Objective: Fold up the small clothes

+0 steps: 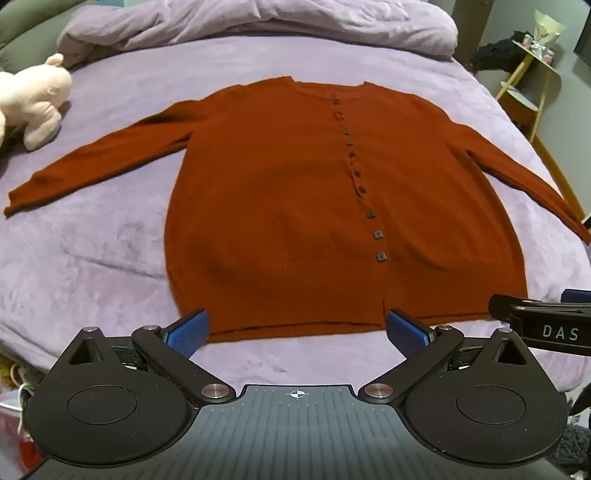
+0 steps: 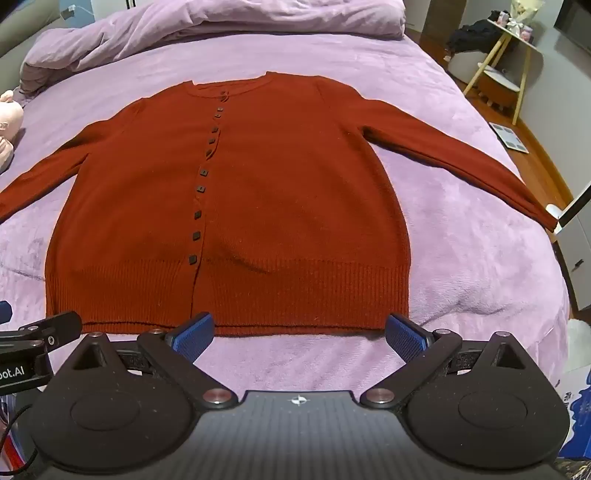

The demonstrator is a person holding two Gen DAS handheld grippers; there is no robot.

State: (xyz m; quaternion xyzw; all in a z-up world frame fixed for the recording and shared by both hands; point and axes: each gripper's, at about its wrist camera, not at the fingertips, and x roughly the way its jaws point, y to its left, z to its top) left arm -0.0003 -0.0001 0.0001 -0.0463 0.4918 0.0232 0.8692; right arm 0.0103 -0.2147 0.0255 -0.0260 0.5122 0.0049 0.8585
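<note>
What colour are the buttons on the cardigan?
The buttons are dark, nearly black, on the rust-red cardigan. The right wrist view shows them best.

Lilac bedsheet (image 1: 110, 240) across bed; rumpled duvet (image 1: 258, 22) at far end. Pink plush toy (image 1: 33, 99) far left. Yellow-legged side table (image 2: 506, 62) right, cluttered; scale (image 2: 511, 138) on floor.

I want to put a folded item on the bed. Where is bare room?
Free: sheet between cardigan body and right sleeve; strip before the hem; the stretch between collar and duvet. Crowded: far left, by the plush toy.
</note>
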